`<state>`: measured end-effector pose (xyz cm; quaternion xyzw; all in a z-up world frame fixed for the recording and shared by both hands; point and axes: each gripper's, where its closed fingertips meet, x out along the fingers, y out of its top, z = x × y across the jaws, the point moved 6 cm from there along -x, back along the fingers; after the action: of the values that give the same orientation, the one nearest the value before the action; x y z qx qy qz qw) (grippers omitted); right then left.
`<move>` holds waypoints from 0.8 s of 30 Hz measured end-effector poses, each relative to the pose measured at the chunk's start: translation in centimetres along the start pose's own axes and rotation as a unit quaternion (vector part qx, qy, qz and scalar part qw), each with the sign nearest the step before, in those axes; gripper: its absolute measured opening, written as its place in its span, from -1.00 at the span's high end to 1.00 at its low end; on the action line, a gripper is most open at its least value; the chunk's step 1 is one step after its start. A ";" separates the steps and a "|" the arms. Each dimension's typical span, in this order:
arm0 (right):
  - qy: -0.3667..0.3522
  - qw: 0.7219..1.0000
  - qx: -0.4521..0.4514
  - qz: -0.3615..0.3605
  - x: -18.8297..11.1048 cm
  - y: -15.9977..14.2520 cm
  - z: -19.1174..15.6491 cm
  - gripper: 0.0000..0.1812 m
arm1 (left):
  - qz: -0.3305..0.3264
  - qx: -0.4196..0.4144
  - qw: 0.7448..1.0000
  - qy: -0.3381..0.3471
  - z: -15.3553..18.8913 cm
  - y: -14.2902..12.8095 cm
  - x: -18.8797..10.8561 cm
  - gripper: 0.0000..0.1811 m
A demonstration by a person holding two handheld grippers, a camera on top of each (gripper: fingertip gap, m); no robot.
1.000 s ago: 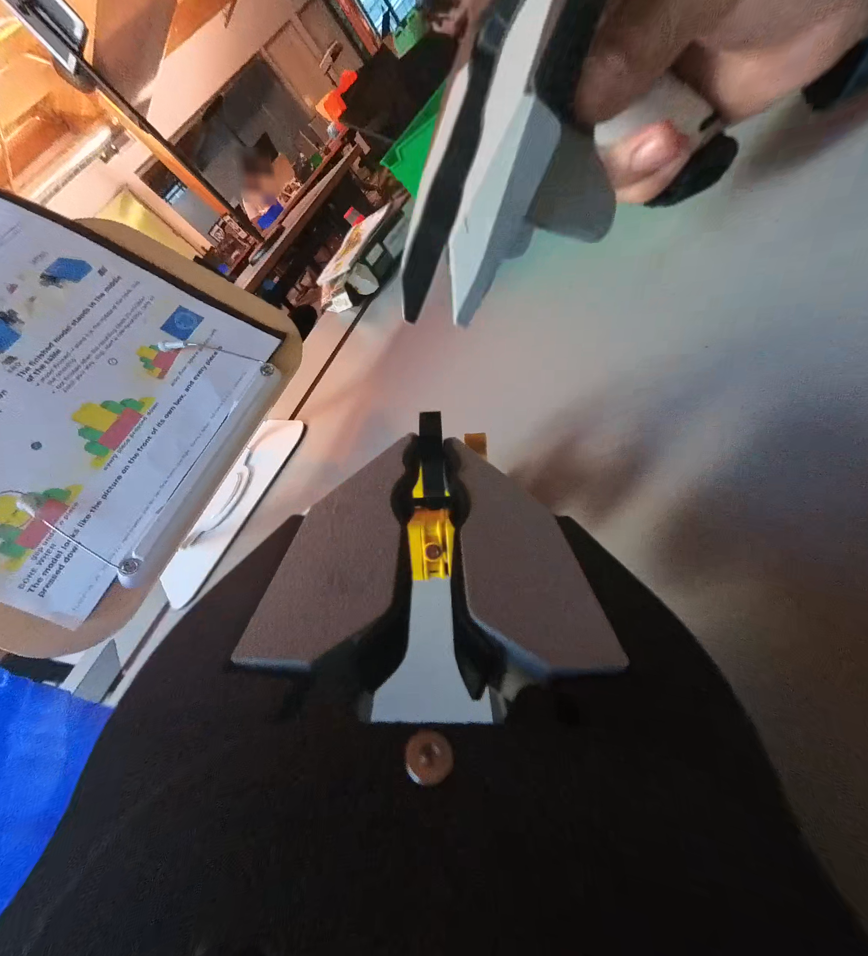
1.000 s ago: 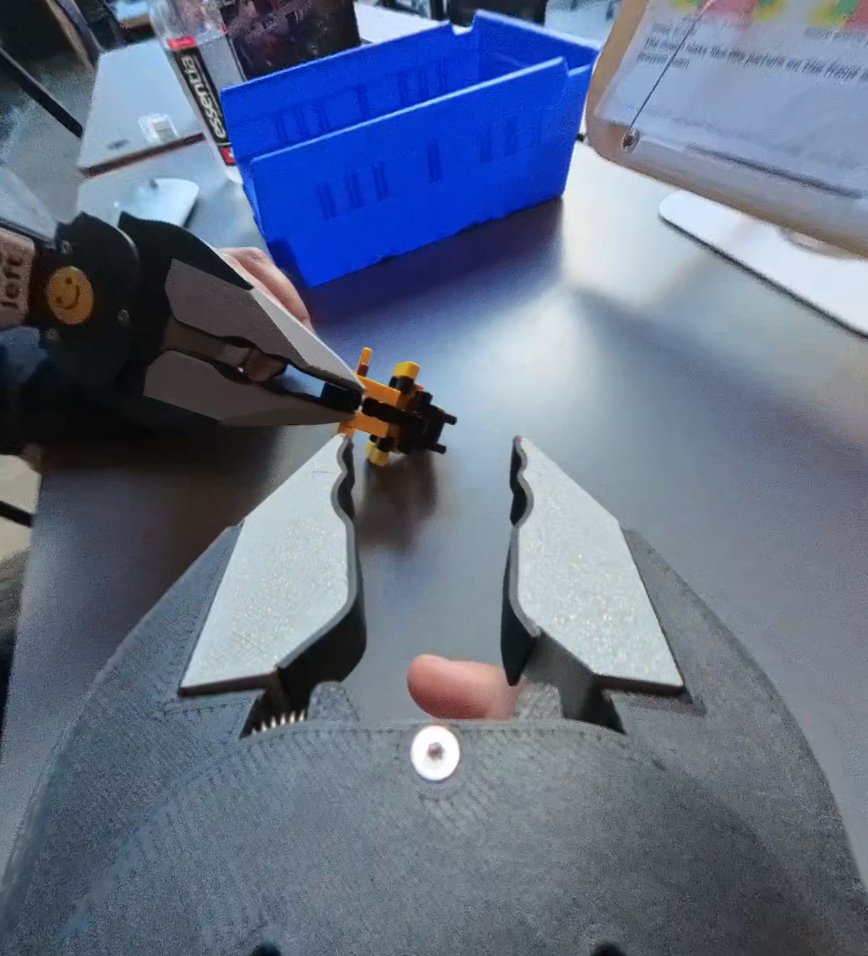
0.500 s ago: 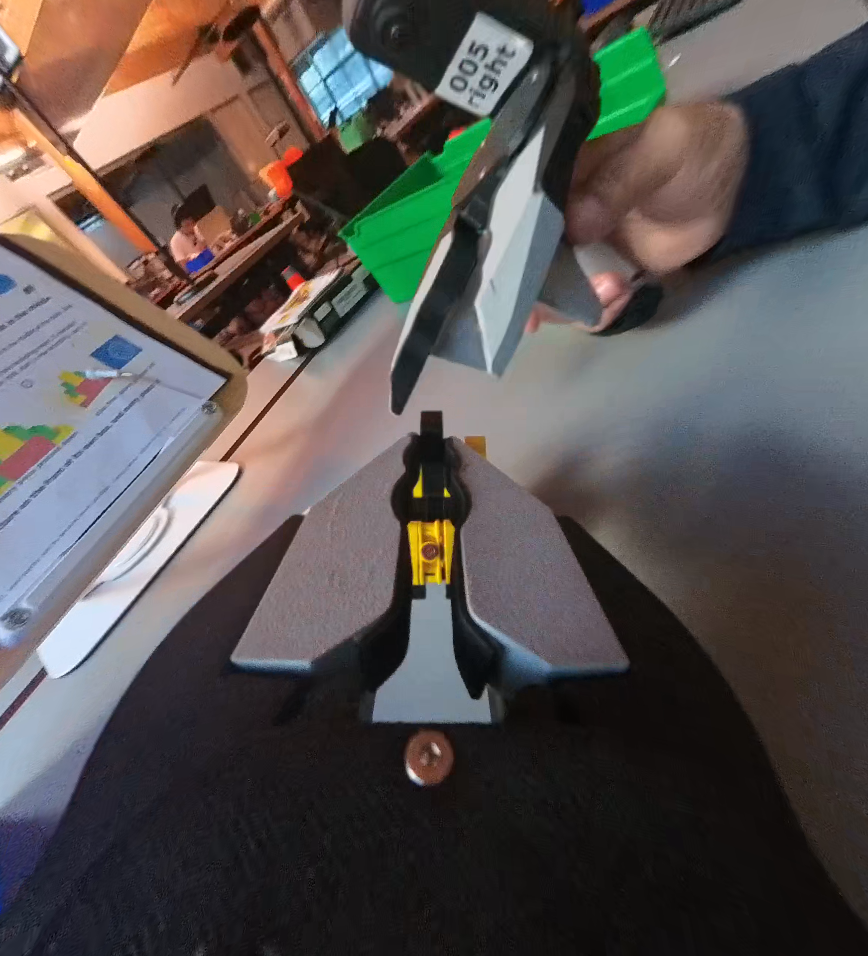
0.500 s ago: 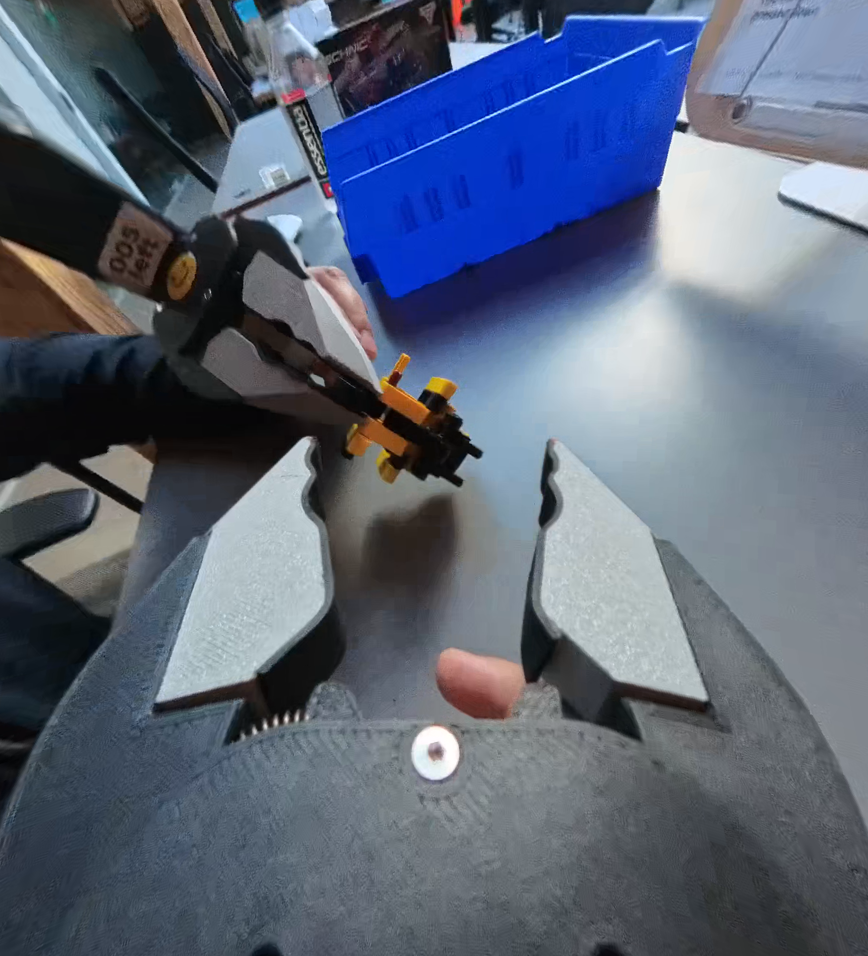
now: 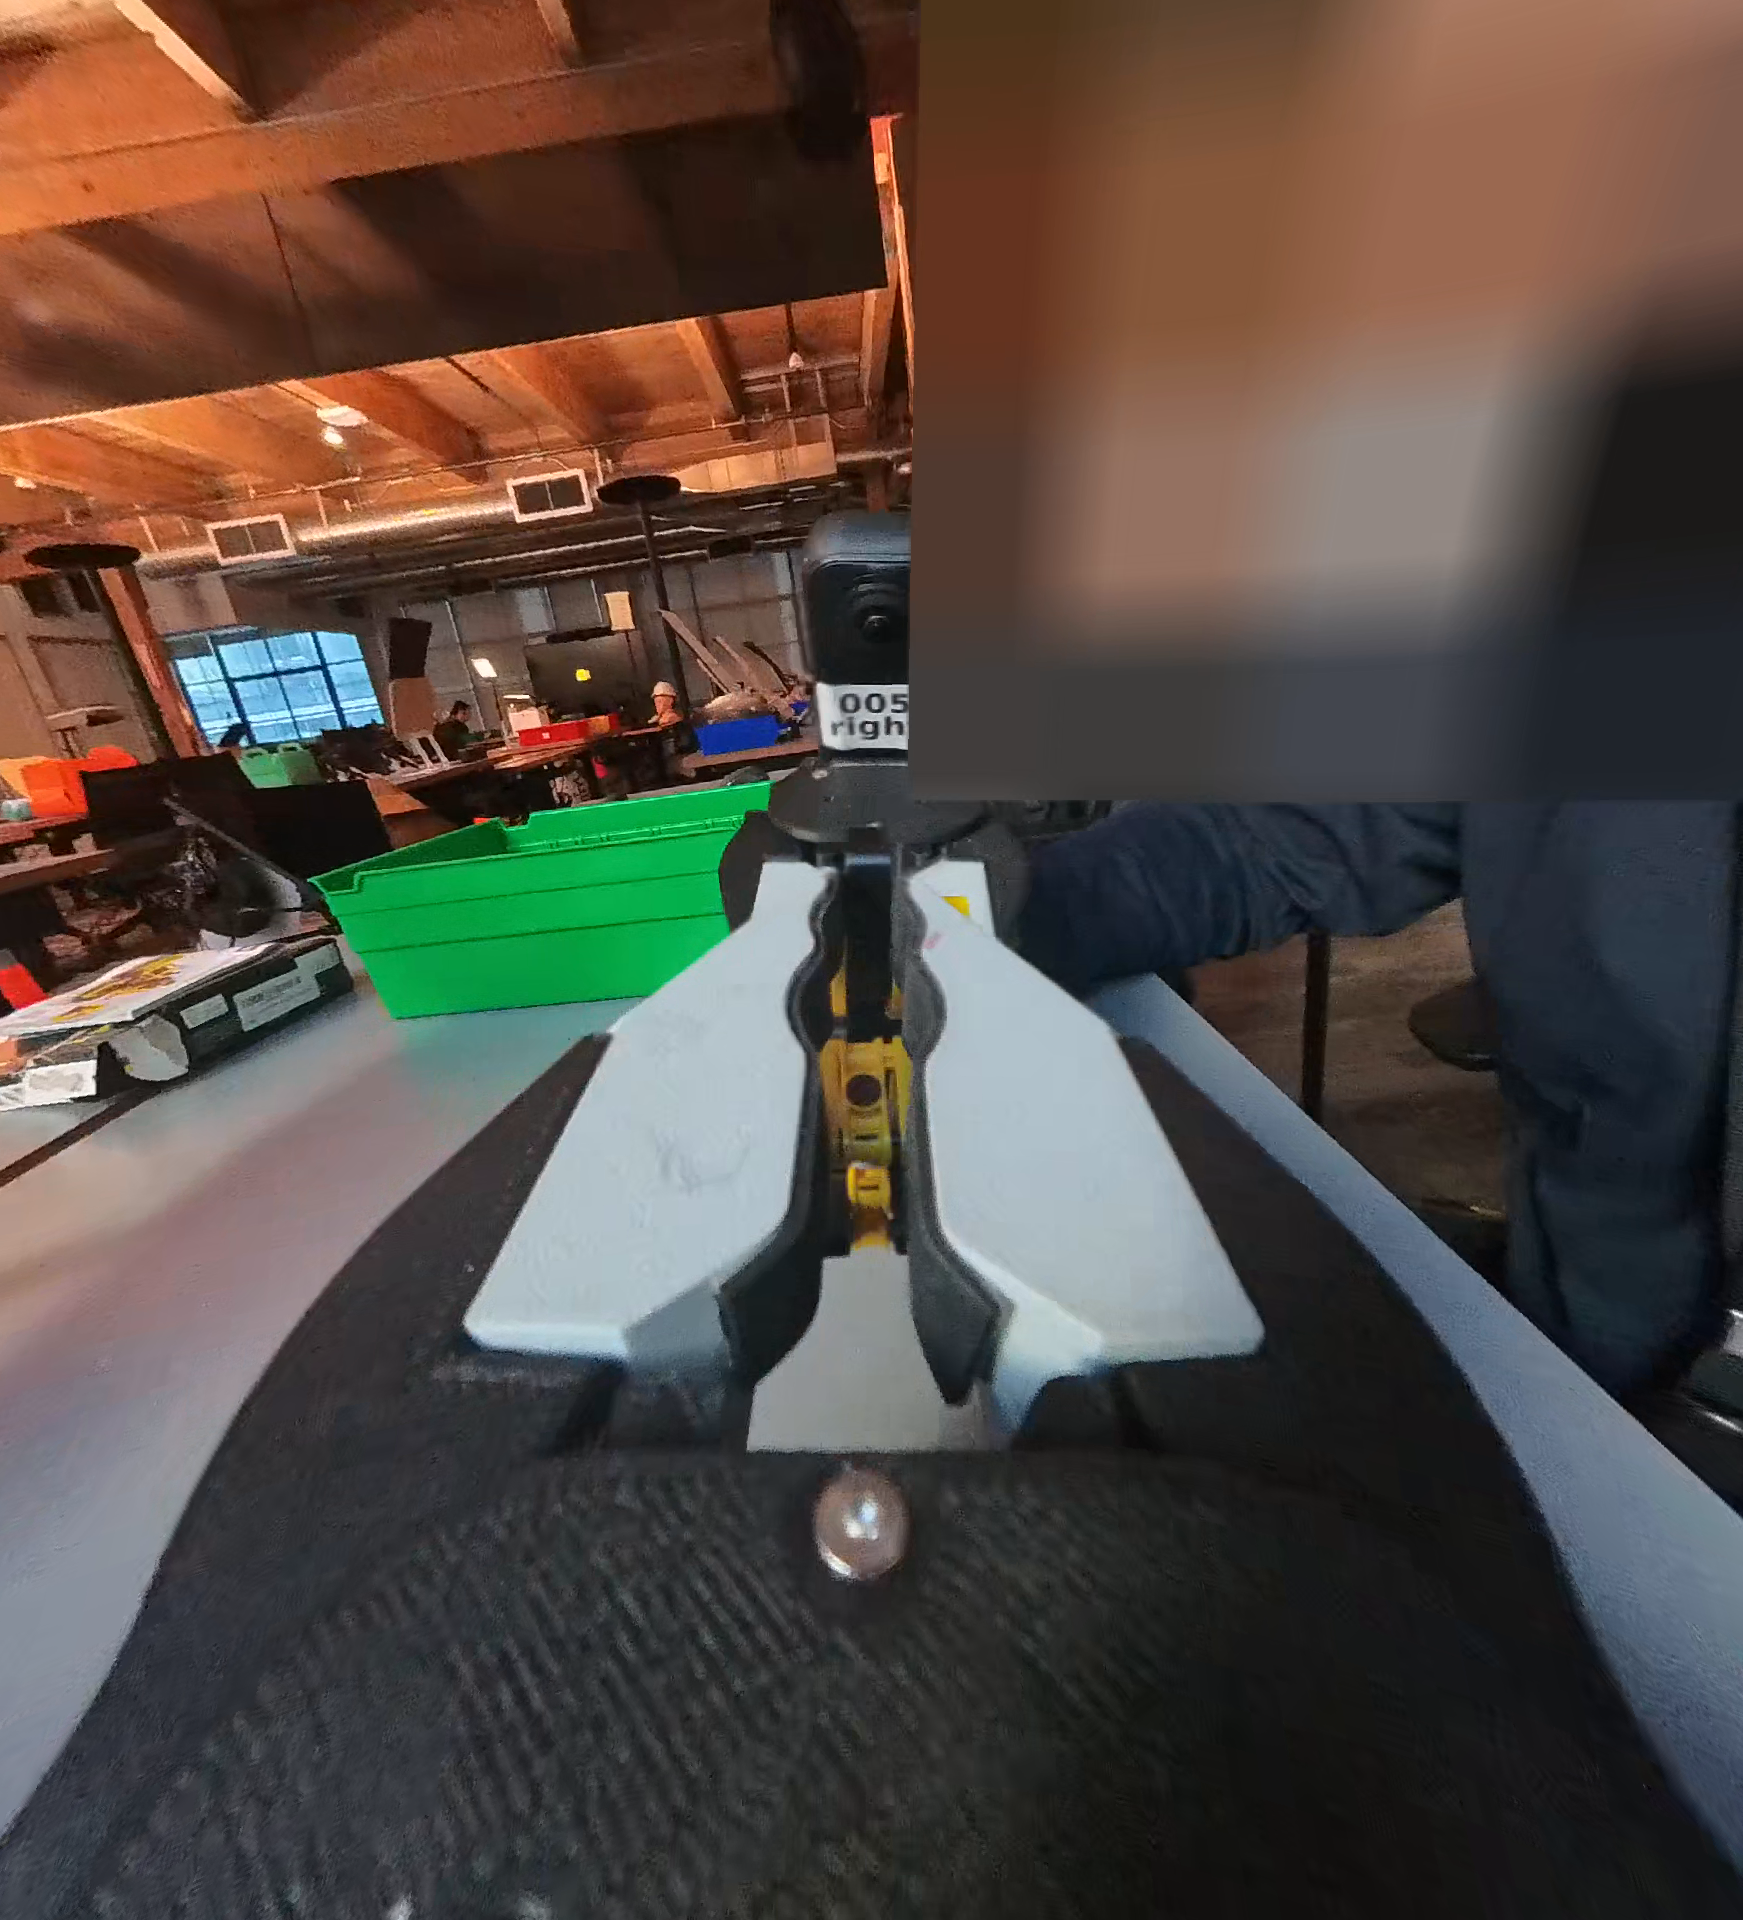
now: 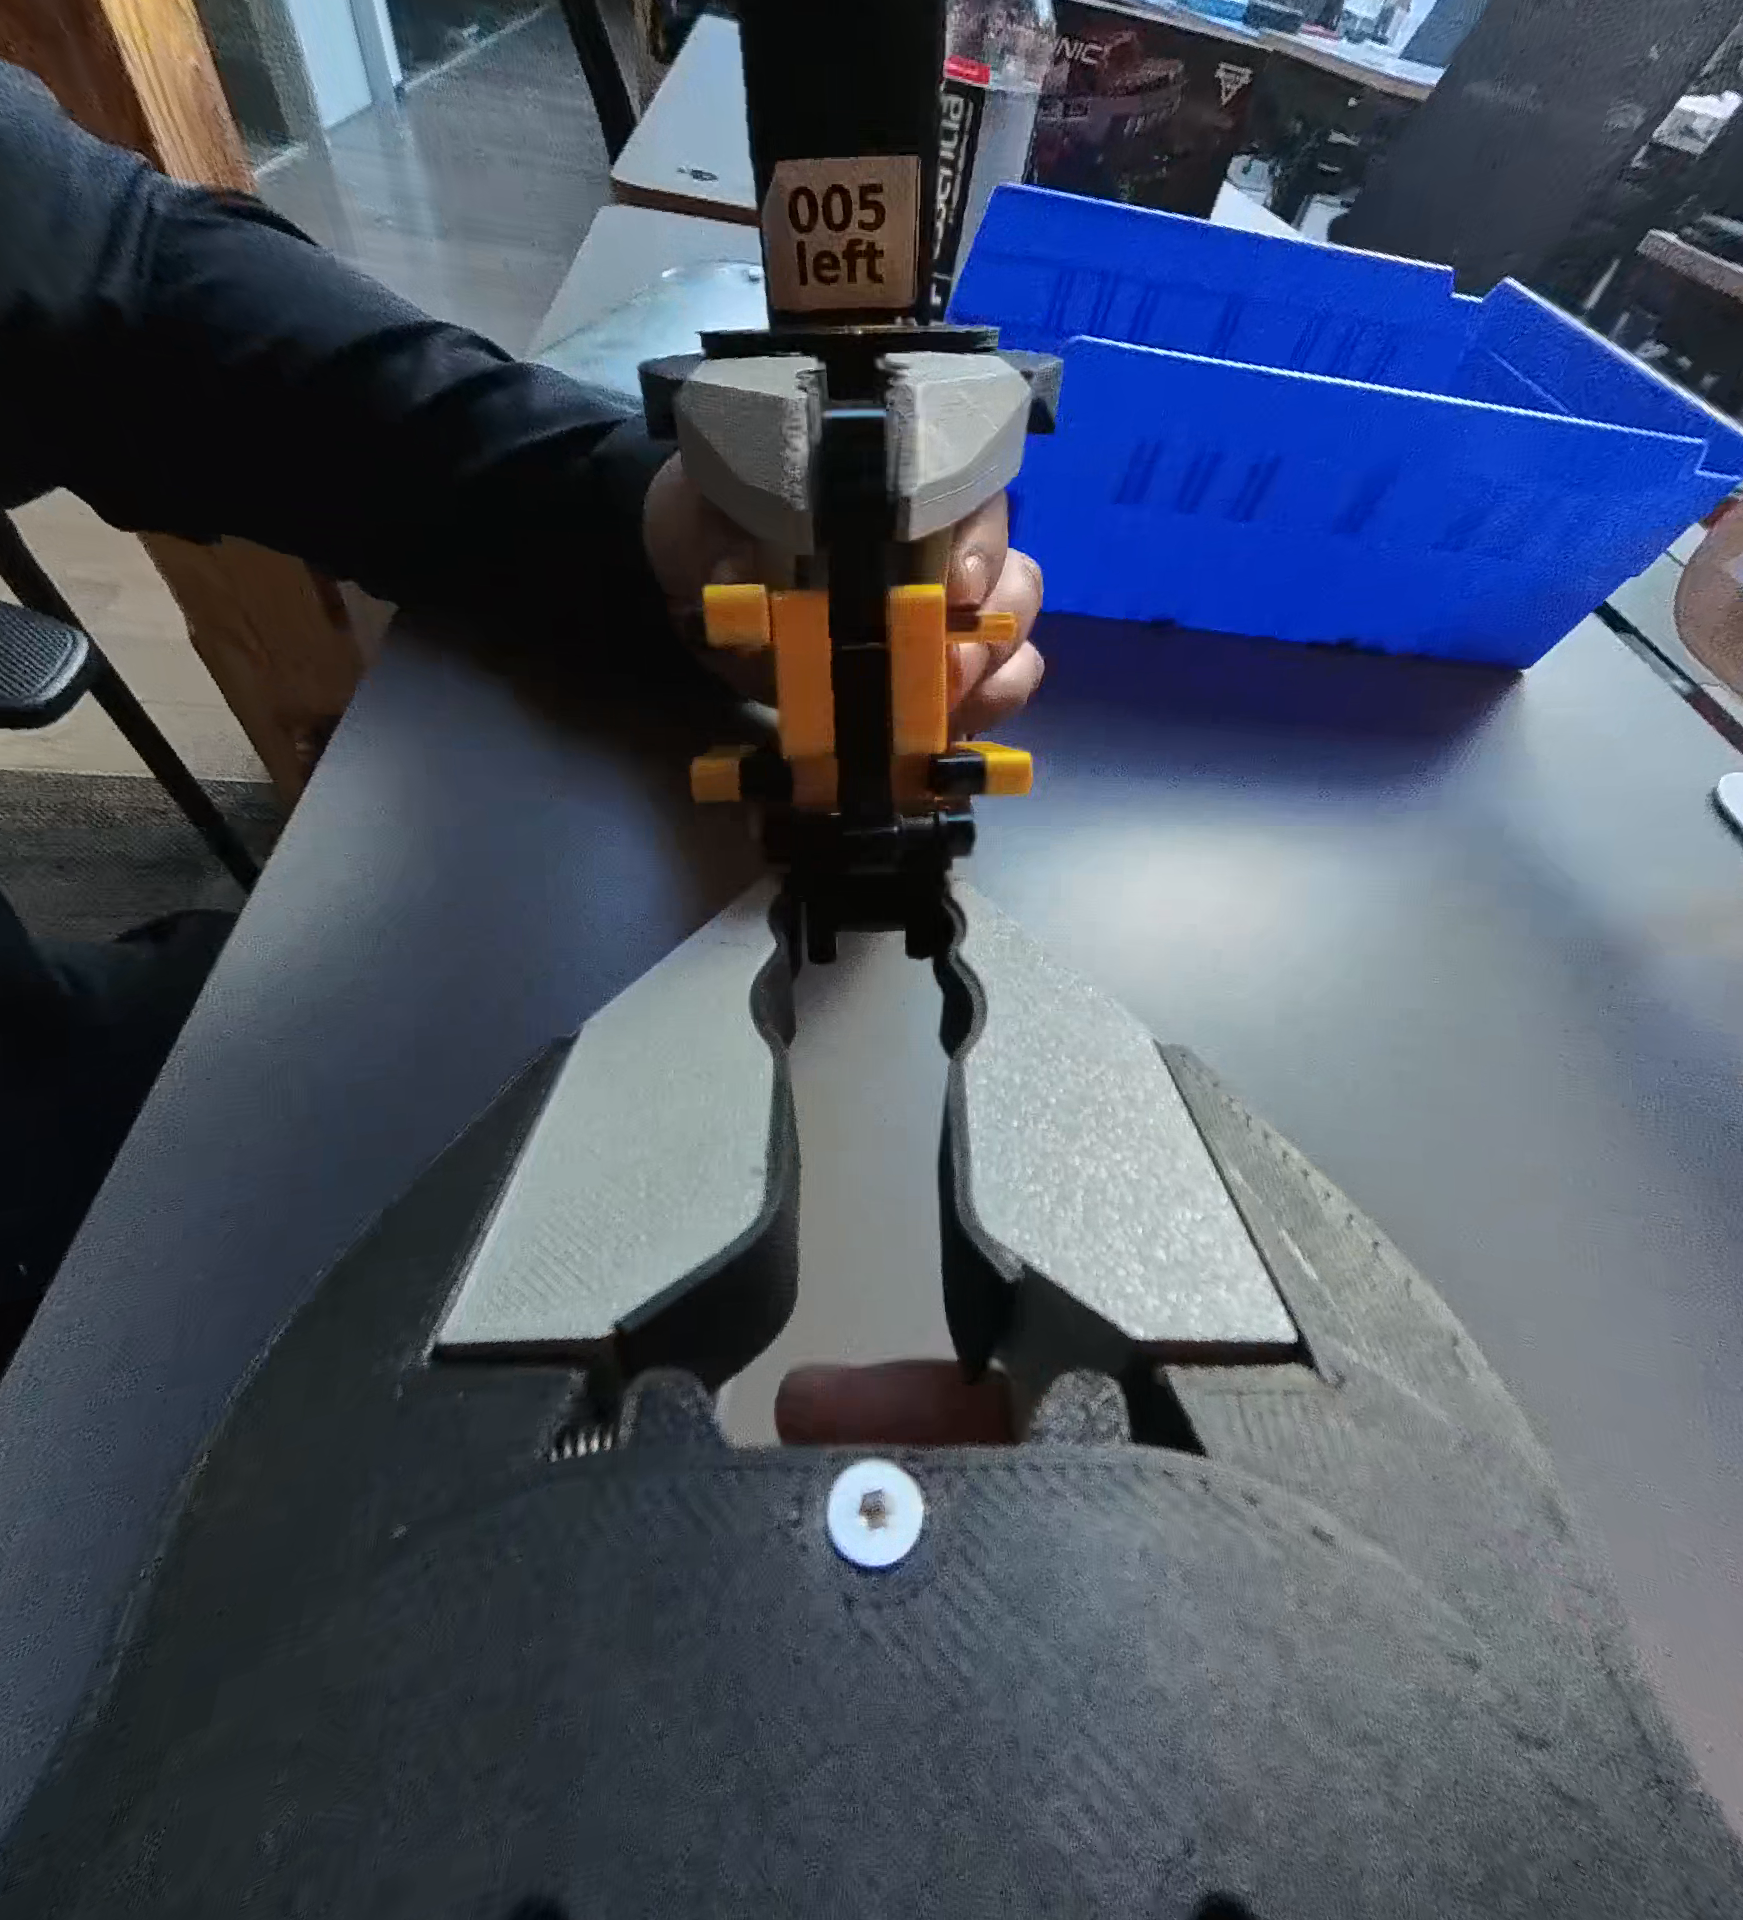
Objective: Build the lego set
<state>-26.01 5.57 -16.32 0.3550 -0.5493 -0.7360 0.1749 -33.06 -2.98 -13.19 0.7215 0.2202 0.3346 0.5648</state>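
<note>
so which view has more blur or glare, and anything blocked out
Left wrist view: soft blur over the left gripper and table, with a large mosaic patch blocking the upper right. Right wrist view: sharper on the lego model, a bright glare patch on the dark table, wide-angle bending at the edges.

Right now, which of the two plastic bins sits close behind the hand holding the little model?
The blue bin, just behind the left gripper clamping the lego model; the green bin sits across the table.

yellow-black lego model (image 6: pixel 862 727) (orange tint), blue bin (image 6: pixel 1366 488)
</note>
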 end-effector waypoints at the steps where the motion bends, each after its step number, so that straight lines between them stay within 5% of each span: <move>1: 0.002 1.000 0.008 0.001 -0.1 0.0 0.1 0.76 | 0.003 0.000 1.000 0.000 -0.1 0.0 0.1 0.94; 9: -0.067 0.995 -0.004 -0.071 -1.5 -1.8 2.4 0.76 | -0.009 -0.006 0.996 0.084 -1.8 0.3 -1.1 0.90; 14: -0.106 0.990 0.016 -0.087 -1.8 -2.7 3.8 0.77 | -0.096 -0.066 0.980 0.160 -3.5 -0.7 -2.3 0.95; 22: -0.139 0.989 -0.036 0.046 -2.9 0.2 3.5 0.77 | -0.107 -0.294 0.941 0.128 -3.9 -2.6 -1.4 0.55; 24: -0.129 0.988 -0.040 0.074 -2.8 0.7 3.0 0.76 | -0.054 -0.303 0.948 0.079 -3.2 -1.8 -1.0 0.73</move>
<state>-26.33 9.21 -14.33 0.2079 -0.5620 -0.7822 0.1707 -35.92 -1.08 -14.67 0.4747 0.1907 0.4106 0.7548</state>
